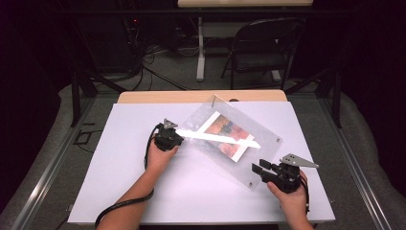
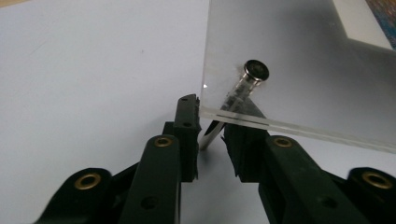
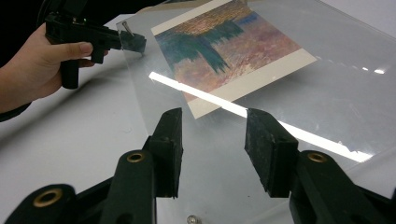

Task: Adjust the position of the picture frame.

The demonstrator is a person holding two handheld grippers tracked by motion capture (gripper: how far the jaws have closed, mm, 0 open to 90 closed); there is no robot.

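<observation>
A clear acrylic picture frame lies on the white table, with a colourful print sandwiched inside and a bright light streak across it. My left gripper sits at the frame's left corner, under the panel edge. Its jaws are drawn in narrowly on either side of the metal standoff post that passes through that corner, and the pads sit against it. My right gripper hovers over the frame's near corner, open, with nothing between its fingers. In the high view the left gripper and the right gripper flank the frame.
The white table top has free room at the left and front. A small screw marks the frame's near corner. A folding chair and a table leg stand beyond the far edge.
</observation>
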